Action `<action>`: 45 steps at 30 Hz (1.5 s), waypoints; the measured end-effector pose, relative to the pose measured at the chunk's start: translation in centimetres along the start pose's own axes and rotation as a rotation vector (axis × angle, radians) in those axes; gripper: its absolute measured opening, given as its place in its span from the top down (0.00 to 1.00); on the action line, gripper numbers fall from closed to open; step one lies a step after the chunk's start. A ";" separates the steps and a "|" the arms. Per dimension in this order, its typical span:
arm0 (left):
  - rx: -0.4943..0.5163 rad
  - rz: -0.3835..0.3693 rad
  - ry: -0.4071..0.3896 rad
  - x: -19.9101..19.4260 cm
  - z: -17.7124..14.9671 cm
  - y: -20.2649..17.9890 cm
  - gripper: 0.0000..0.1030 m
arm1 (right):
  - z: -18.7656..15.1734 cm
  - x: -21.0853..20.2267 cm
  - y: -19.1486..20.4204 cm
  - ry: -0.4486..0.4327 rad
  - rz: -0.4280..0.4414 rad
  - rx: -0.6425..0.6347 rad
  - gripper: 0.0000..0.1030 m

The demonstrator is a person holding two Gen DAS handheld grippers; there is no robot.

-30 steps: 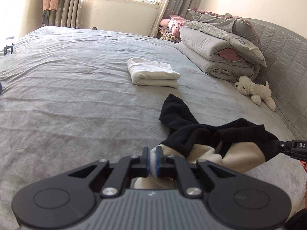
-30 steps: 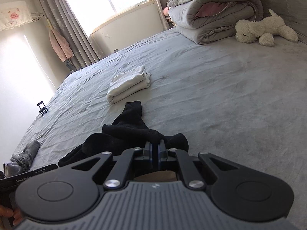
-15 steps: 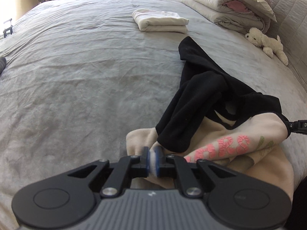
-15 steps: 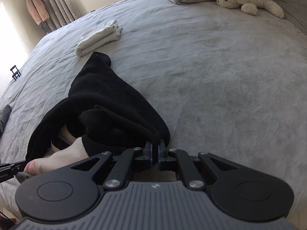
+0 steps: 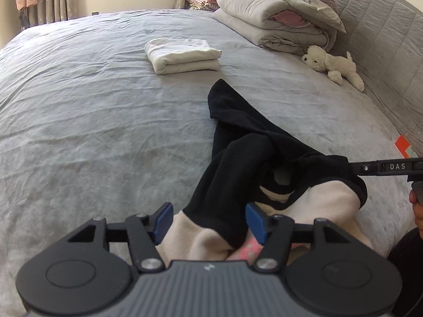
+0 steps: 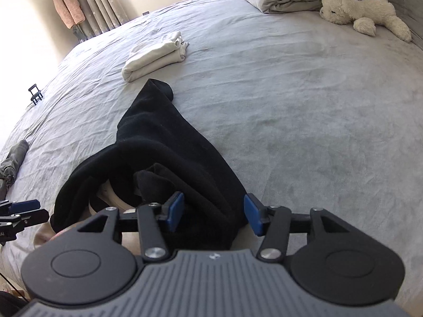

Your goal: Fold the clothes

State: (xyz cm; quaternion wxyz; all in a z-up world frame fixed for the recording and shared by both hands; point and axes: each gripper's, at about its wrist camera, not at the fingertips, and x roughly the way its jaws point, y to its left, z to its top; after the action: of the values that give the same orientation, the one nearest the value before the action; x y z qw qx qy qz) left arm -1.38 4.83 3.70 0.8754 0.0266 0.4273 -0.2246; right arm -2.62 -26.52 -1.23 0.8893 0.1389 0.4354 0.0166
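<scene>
- Left wrist view: the left gripper (image 5: pixel 208 222) has its blue pads spread and its jaws are opening; the cream hem of the black-and-cream garment (image 5: pixel 246 163) lies between the pads, and neither pad presses on it.
- The garment lies crumpled on the near part of the grey bed (image 5: pixel 92 121), one black sleeve stretching away toward the middle of the bed, with a patch of pink print showing at the near edge by the right pad.
- At the right edge of this view one finger of the right gripper (image 5: pixel 383 167) reaches in at the garment's black edge; whether it touches the cloth I cannot tell. Part of a hand (image 5: pixel 416 206) shows just below it.
- A folded white cloth (image 5: pixel 182 55) sits farther up the bed, apart from the garment. A folded grey duvet (image 5: pixel 275 18) is stacked at the quilted headboard (image 5: pixel 383 39), with a white plush dog (image 5: pixel 333 64) lying just beside it.
- Right wrist view: the right gripper (image 6: pixel 212 215) also stands apart and its jaws are opening; black cloth of the garment (image 6: pixel 169 153) lies between the pads, loose, not pinched.
- The left gripper (image 6: pixel 18 212) shows at the left edge, beside the garment's cream part.
- A small grey bundle of cloth (image 6: pixel 13 162) lies at the far left of the bed, and a small black stand (image 6: pixel 35 93) is set beyond it.
</scene>
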 end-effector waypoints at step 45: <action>-0.188 0.192 -0.184 -4.0 1.9 4.8 0.85 | 2.8 -2.5 -1.8 -0.172 -0.141 -0.024 0.89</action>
State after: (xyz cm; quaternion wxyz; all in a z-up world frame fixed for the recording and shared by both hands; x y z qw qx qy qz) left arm -0.08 10.19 7.25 0.9269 -0.0355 0.3598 -0.1003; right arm -2.19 -29.23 1.88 0.9240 0.0985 0.3656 -0.0527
